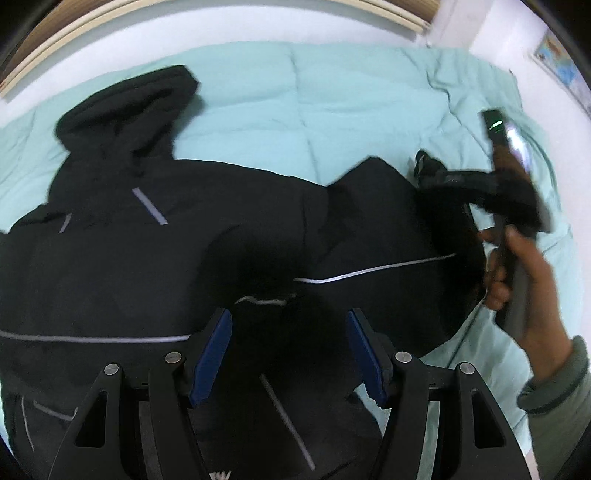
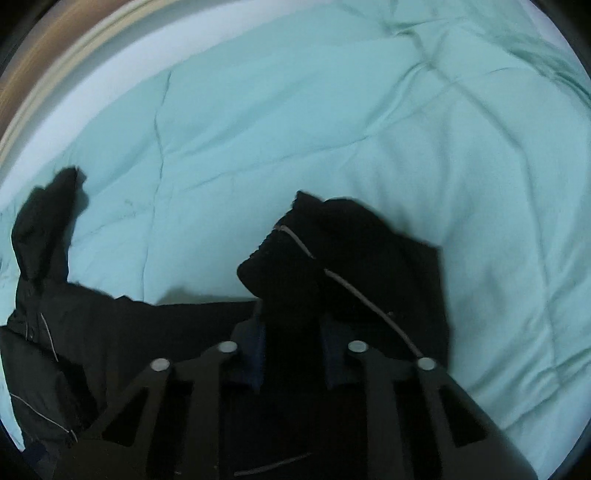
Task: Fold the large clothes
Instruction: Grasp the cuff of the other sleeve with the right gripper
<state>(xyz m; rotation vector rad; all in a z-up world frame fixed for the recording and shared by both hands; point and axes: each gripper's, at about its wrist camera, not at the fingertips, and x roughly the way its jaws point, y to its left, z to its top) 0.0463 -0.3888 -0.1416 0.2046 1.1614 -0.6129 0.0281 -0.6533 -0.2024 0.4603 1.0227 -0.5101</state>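
Observation:
A large black hooded jacket with thin grey reflective stripes lies spread on a mint-green quilt. Its hood points to the far left. My left gripper is open, its blue pads apart just above the jacket's body, holding nothing. My right gripper is shut on the jacket's black sleeve, which bunches up beyond the fingers. In the left wrist view the right gripper and the hand holding it are at the right, lifting that sleeve over the jacket.
The quilt covers a bed with a white sheet edge and a wooden frame at the far side. A white wall with a poster is at the far right.

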